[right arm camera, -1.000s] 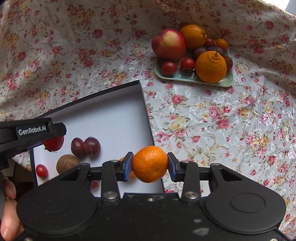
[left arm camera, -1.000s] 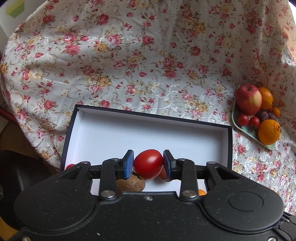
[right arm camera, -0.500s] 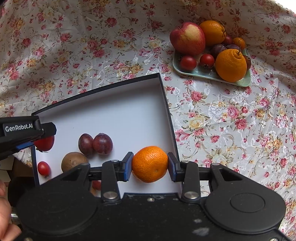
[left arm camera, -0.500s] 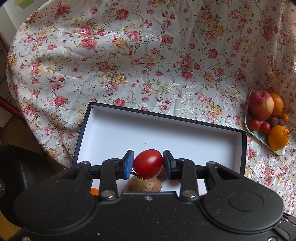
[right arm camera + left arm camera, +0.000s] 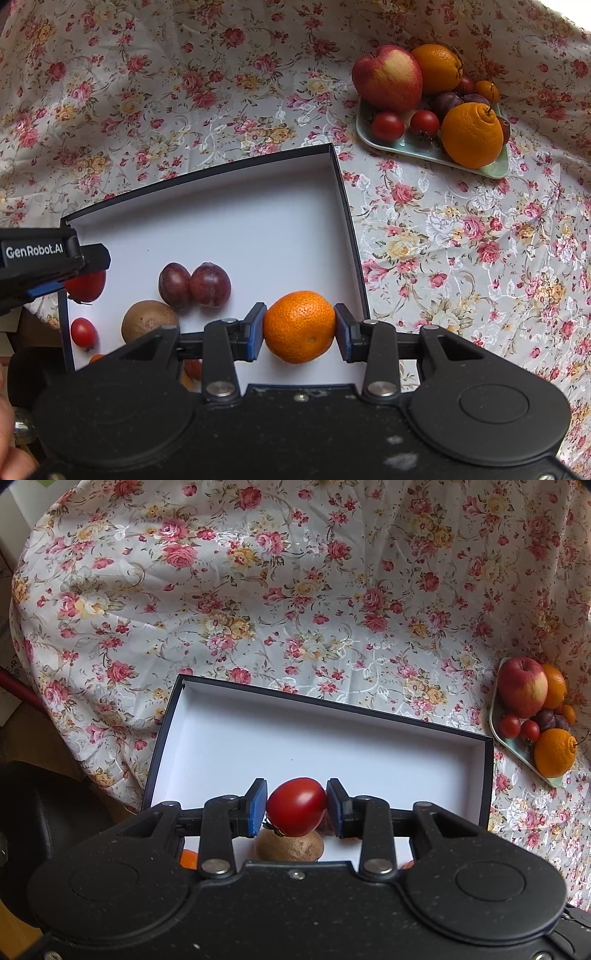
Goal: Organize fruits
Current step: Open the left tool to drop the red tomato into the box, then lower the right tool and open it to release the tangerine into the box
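The left tongs (image 5: 296, 806) have just been opening; the red tomato (image 5: 295, 806) sits between their blue pads, the right pad touching it and a slight gap at the left pad, above the white box (image 5: 332, 746) at lower centre. The right tongs (image 5: 299, 326) grip a mandarin (image 5: 299, 326) over the box's right end. Inside lie two plums (image 5: 195, 284), a kiwi (image 5: 147, 323) and a small tomato (image 5: 84, 331). At upper right, on the floral worktop (image 5: 184, 92), a green plate (image 5: 480, 168) carries more fruit
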The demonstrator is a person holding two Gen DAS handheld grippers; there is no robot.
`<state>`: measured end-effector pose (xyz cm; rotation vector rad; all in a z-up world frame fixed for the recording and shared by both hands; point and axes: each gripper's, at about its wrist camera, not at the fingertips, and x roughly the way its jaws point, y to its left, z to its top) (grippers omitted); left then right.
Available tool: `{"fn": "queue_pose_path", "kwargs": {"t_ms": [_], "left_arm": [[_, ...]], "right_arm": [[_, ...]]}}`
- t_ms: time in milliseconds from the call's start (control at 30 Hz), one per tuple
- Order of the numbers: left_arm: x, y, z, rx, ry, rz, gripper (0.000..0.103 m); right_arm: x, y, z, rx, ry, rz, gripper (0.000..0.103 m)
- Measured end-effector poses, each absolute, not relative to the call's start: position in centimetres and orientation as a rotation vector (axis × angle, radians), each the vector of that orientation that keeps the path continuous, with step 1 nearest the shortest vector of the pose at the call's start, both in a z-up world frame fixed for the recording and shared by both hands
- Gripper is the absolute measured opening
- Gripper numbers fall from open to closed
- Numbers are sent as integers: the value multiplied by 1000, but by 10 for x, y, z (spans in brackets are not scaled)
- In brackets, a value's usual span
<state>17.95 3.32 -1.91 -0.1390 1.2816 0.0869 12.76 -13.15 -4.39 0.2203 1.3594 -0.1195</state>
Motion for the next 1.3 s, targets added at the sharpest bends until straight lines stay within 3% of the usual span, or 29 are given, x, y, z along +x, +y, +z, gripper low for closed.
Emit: {"fn": "queue_pose_path", "kwargs": {"t_ms": [1300], "left_arm": [[178,33,-19,-122,1283,78,45]], "right_arm": [[133,-134,-47,266,1384,-66,42]]}}
